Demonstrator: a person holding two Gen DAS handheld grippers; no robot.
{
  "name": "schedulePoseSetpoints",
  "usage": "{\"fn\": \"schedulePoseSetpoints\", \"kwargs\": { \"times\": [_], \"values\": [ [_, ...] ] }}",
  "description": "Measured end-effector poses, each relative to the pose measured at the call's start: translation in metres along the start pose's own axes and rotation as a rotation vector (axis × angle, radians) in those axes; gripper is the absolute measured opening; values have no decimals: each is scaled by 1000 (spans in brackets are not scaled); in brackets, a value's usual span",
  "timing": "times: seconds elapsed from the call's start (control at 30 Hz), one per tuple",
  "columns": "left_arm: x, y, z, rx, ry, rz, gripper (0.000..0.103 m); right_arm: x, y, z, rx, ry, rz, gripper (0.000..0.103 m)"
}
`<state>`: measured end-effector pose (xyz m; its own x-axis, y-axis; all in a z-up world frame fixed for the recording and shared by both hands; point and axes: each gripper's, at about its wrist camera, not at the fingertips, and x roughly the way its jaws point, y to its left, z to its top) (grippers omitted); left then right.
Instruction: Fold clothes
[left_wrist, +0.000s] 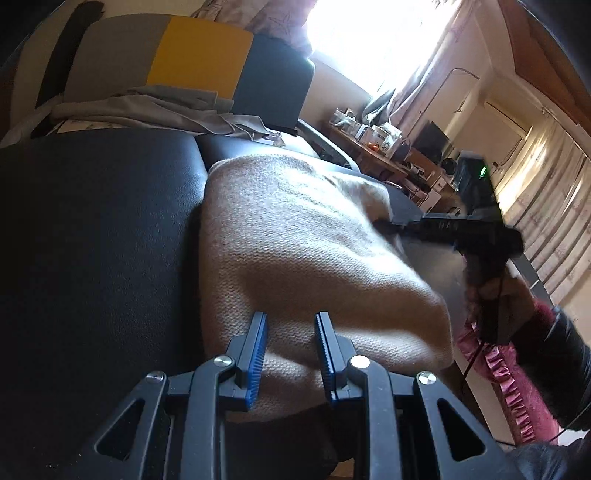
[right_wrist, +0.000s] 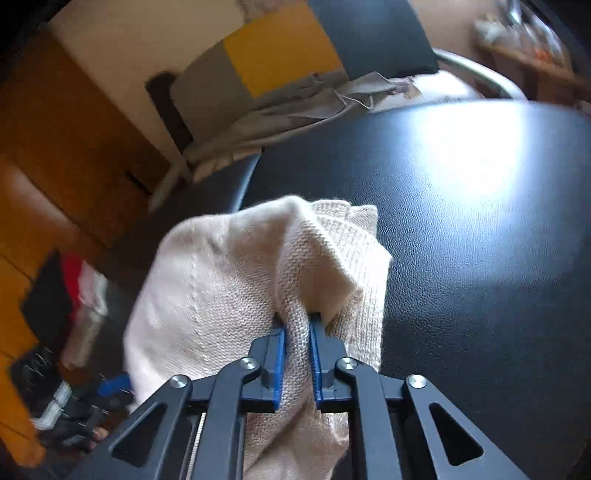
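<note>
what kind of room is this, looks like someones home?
Most likely a lived-in home room: a curtained window, a cluttered wooden desk with cups, and a colour-block cushion behind the black padded surface where the cream knit is being folded.

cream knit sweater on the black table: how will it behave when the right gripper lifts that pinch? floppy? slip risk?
Likely floppy: the sweater bunches and droops around the right gripper, which is shut on a fold. Probably light for its bulk, given the loose open knit. Slip looks unlikely at the ribbed pads, but the table looks smooth, so the trailing part may slide.
</note>
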<state>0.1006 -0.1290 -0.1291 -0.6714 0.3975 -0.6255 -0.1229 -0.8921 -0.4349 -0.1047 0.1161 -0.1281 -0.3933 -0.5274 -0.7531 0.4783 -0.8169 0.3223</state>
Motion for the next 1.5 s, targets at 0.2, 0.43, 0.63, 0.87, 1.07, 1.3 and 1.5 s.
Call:
{"fn": "schedulePoseSetpoints", "kwargs": {
  "times": [0.2, 0.43, 0.63, 0.87, 1.07, 1.3, 1.5],
  "values": [
    [10, -4, -8, 44, 57, -14, 26, -50, 27, 52, -234, -153, -182, 8],
    [14, -21, -7, 154, 176, -47, 26, 49, -25, 29, -179, 59, -224, 8],
    [10, -27, 30, 118, 75, -101, 26, 23, -49, 32, -67, -22, -99, 13],
    [39, -42, 65, 229, 21, -45, 27, -47, -23, -3, -80, -8, 191, 54],
    [56, -47, 80, 281, 22, -14, 27, -45, -3, -73, -162, 178, 166, 55],
    [69, -47, 91, 309, 24, 19, 27, -39, 9, -72, -175, 149, 142, 8],
    [94, -47, 88, 338, 88, 54, 27, -54, -5, -65, -245, 178, -46, 7]
  ]
}}
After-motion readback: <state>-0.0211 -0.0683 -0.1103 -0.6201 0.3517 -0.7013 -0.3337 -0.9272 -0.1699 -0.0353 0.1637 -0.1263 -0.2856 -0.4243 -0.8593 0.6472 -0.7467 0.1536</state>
